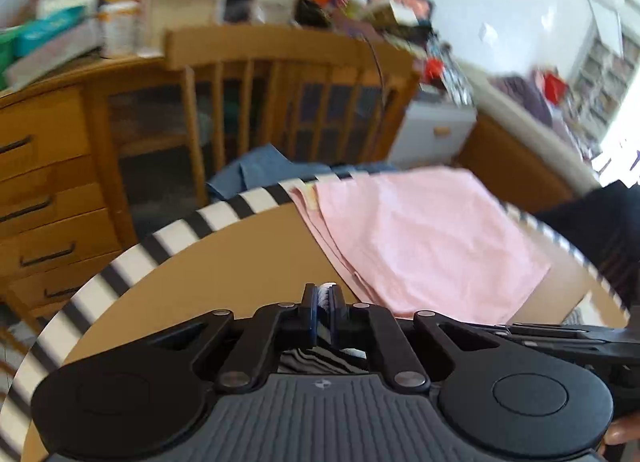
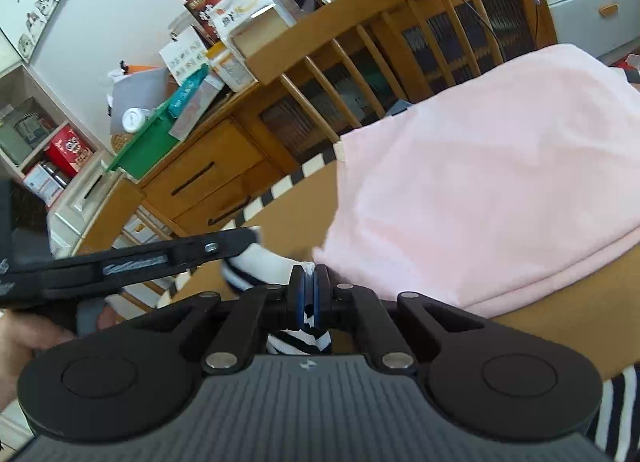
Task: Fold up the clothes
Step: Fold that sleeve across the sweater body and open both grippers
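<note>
Two grippers, each clamped on the same striped garment. Left gripper (image 1: 323,296): jaws drawn almost together, a tuft of black-and-white cloth pinched between them and more of it bunched just behind, under the linkage. Right gripper (image 2: 309,276): jaws likewise nearly closed on the striped garment (image 2: 260,262), which runs from between them out to the left, toward the left gripper's finger (image 2: 160,258) seen crossing that view. The two grips therefore lie close side by side, and the held edge spans the short gap between them, across both jaw lines. A folded pink cloth (image 1: 420,238) rests on the brown table (image 1: 224,254) ahead and to the right of the left jaws; from the right jaws it lies directly ahead and to the right, its near hem just beyond the fingertips. A striped band (image 1: 172,238) follows the table's far rim. Judged next move: spreading the grips apart along that edge.
</note>
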